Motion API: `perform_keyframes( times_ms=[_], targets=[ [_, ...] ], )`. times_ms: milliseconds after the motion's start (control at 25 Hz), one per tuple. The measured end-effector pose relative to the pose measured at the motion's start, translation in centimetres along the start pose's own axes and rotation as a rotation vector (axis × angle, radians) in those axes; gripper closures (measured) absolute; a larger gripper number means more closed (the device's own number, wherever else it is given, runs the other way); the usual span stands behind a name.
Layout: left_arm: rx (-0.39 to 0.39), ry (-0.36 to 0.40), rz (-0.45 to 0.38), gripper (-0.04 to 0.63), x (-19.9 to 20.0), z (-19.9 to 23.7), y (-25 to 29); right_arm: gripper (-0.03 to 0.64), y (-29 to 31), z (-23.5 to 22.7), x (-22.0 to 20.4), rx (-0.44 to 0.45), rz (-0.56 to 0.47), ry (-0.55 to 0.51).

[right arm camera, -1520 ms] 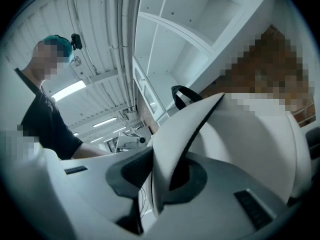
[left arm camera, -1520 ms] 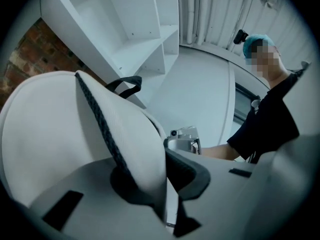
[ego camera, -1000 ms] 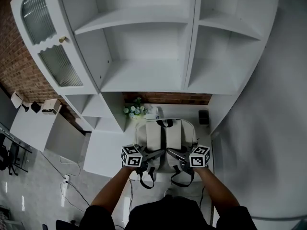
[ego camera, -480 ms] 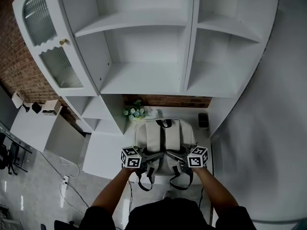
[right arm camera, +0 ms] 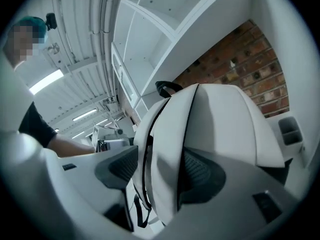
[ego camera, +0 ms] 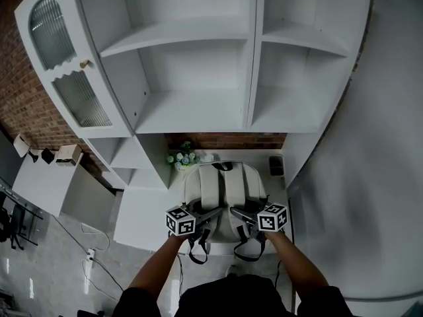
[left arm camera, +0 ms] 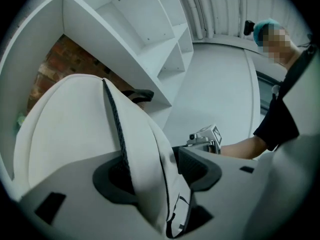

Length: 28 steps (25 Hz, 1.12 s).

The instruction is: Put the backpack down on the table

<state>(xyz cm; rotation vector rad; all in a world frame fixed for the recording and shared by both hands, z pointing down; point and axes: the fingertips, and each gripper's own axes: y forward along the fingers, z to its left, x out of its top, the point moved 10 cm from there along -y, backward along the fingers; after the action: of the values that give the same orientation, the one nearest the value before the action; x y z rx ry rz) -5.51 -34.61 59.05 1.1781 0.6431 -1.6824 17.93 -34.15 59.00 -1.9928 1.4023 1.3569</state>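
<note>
White open shelving [ego camera: 198, 78] and a strip of red brick wall [ego camera: 225, 139] stood behind the pale grey fabric backpack [ego camera: 225, 193], and the backpack was down, lying flat with the white table [ego camera: 277, 191] under it! Its dark shoulder straps [ego camera: 197, 248] trailed off its near end, toward the person.

At that same near end sat both tools. The left gripper [left arm camera: 160, 171] had just been opening its jaws; they stood wide, a fold of the backpack's pale fabric loose between them, the pad on the right side clear of it. The right gripper [right arm camera: 155, 169] had just been opening too, spread about as wide, with the backpack's edge between the pads but not pinched.

By my reading this was the release, the last step: the load looked fully borne by the table. The next move called for drawing both grippers straight back off the backpack's near end, level and together, so neither jaw snagged a strap and dragged it.
</note>
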Motion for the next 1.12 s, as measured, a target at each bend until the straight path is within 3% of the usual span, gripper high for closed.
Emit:
perform_keyframes(
  times_ms=[160, 320, 520, 760, 1120],
  targets=[
    [0.010, -0.053, -0.014, 0.336, -0.1, 0.4, -1.0, 0.351, -0.8, 0.6, 0.1, -0.029, -0.064, 0.054],
    [0.009, -0.132, -0.065, 0.325, -0.1, 0.3, -2.8, 0.351, -1.6, 1.0, 0.1, -0.111, -0.049, 0.025],
    [0.016, -0.120, -0.071, 0.324, -0.3, -0.1, -4.0, 0.350, -3.1, 1.5, 0.1, -0.175, -0.086, 0.051],
    [0.037, -0.081, -0.082, 0.321, -0.5, -0.7, -5.6, 0.350, -2.8, 3.5, -0.3, -0.169, -0.075, 0.026],
    [-0.064, -0.054, -0.049, 0.321, -1.0, -2.9, -7.1, 0.350, -0.7, 7.6, -1.0, -0.037, -0.066, -0.028]
  ],
)
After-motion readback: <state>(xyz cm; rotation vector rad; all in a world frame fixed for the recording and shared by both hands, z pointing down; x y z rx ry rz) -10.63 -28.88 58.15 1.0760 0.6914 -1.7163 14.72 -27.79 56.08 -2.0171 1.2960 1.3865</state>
